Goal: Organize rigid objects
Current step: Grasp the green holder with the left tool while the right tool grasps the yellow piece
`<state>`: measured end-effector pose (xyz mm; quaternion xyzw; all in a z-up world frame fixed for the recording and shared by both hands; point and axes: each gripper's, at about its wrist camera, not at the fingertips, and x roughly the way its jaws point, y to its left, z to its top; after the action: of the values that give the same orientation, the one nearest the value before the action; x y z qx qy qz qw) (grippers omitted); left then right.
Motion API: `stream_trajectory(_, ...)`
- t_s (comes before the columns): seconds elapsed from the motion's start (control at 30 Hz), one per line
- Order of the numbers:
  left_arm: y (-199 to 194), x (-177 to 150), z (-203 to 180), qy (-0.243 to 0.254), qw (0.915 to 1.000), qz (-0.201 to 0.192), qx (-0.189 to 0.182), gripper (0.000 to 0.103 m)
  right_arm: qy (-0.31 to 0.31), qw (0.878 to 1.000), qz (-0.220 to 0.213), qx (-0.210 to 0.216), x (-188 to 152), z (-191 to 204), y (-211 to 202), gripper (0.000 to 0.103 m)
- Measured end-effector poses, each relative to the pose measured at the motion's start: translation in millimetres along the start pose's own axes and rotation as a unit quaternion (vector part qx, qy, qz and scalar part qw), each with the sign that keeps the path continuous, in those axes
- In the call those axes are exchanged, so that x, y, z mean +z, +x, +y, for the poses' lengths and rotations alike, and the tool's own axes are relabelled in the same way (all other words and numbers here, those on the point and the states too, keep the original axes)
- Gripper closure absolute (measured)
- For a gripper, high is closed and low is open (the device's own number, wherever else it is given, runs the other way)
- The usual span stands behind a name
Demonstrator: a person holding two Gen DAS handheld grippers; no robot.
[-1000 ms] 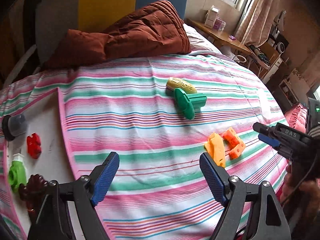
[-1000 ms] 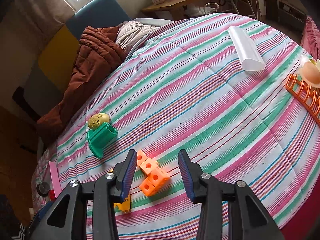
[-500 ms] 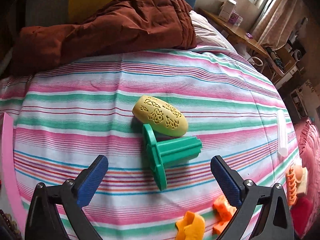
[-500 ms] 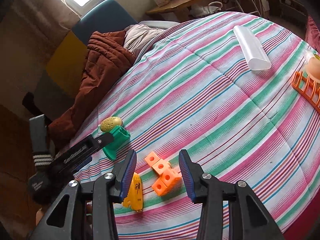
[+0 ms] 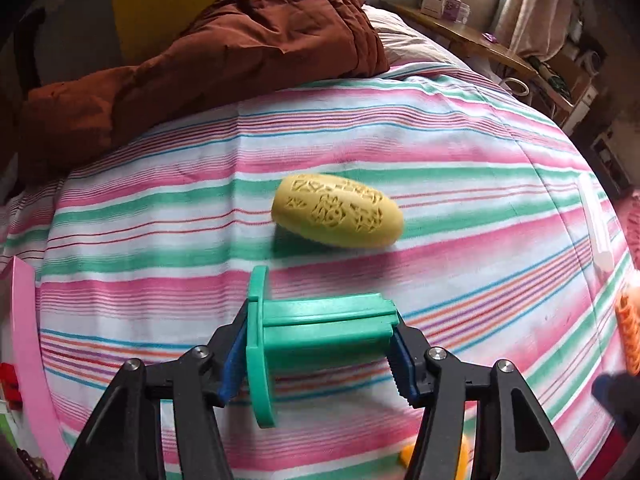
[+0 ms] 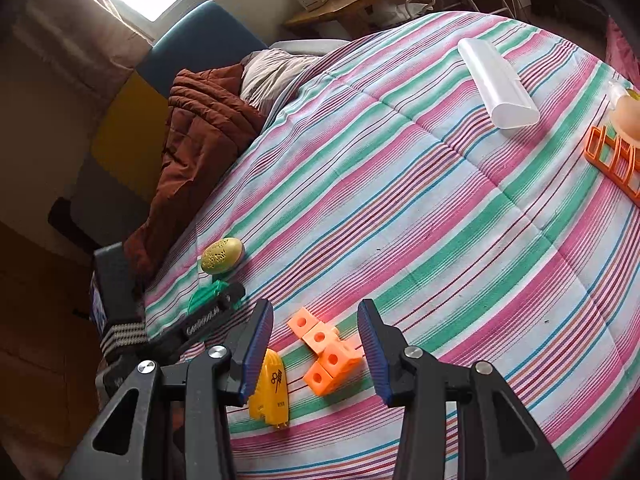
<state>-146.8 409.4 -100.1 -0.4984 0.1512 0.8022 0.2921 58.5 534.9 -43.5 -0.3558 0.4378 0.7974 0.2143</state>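
green plastic piece (image 5: 320,328), a ribbed stem with a round flange at one end, lies on its side on the striped bedspread (image 5: 440,152), toward the bed's side edge where a pink tray rim (image 5: 24,320) shows. we have our left gripper (image 5: 316,356) around it lengthwise: the left blue pad sits against the flange, the right pad against the stem's free end, and the jaws are closing on it. just beyond it, apart from it, lies a yellow carved egg-shaped piece (image 5: 338,210), with a brown quilt (image 5: 224,52) bunched at the head of the bed behind.

our right gripper (image 6: 316,344) hangs above the bedspread with its jaws partly spread and nothing pinched; seen between the pads is an orange block cluster (image 6: 326,356), and a yellow flat piece (image 6: 272,390) lies just beside it. well apart, near the far edge, rest a clear plastic case (image 6: 498,84) and an orange rack (image 6: 612,160).
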Motion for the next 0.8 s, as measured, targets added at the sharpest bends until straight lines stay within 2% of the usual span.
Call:
stream_trajectory(0.33, -59, -111, 12, 0.05, 0.9977, -0.035, -0.028, 0.043, 0.031, 0.999, 0.006, -0.009, 2, -13, 4, 0.059)
stream_trajectory(0.47, -78, -146, 18, 0.052, 0.9973, -0.037, -0.036, 0.043, 0.016, 0.999, 0.014, 0.026, 1, -5, 6, 0.059)
stream_trajectory(0.63, -92, -175, 24, 0.051, 0.9968, -0.049, -0.038, 0.043, -0.04, 0.995, 0.05, 0.075, -8, 24, 17, 0.059)
stream_trajectory(0.8, -92, -181, 20, 0.062, 0.9955, -0.066, -0.03, 0.043, -0.132, 0.985, 0.086, 0.076, -28, 59, 30, 0.06)
